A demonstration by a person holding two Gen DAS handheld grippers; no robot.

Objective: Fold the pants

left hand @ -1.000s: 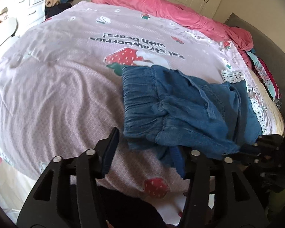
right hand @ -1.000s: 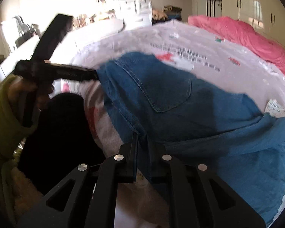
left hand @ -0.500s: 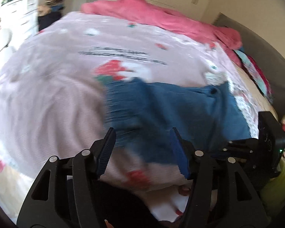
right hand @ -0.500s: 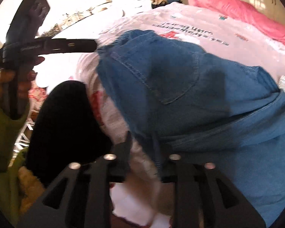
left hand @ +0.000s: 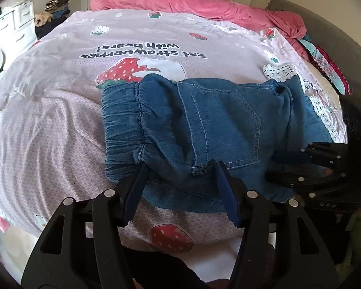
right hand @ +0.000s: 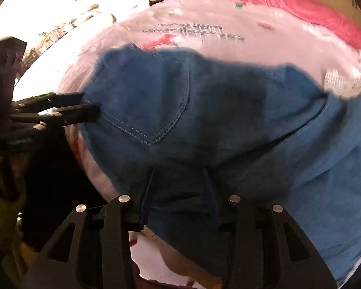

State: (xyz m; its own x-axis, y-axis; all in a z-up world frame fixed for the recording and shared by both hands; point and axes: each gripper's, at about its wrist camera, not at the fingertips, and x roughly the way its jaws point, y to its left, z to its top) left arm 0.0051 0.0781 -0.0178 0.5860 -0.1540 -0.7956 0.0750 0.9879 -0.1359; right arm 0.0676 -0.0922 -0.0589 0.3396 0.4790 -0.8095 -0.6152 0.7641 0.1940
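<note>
Blue denim pants [left hand: 204, 130] lie flat on the strawberry-print bedspread [left hand: 60, 125], elastic waistband to the left, back pocket up. My left gripper [left hand: 181, 168] is open, its fingertips resting at the near edge of the pants by the waistband. In the right wrist view the pants [right hand: 204, 110] fill the middle, blurred. My right gripper [right hand: 179, 171] is open, its fingers apart over the near edge of the denim. The left gripper shows at the left in the right wrist view [right hand: 60, 110]; the right gripper shows at the right in the left wrist view [left hand: 300, 173].
A pink duvet [left hand: 192, 2] is bunched at the head of the bed. A grey headboard [left hand: 329, 38] and colourful clothes [left hand: 329, 69] lie to the right. White drawers [left hand: 14, 26] stand at the far left. The bed's near edge is just below the grippers.
Both grippers have opened and let go of the pants. The pants, held up and crumpled before, now lie spread flat on the bed with the back pocket up.
</note>
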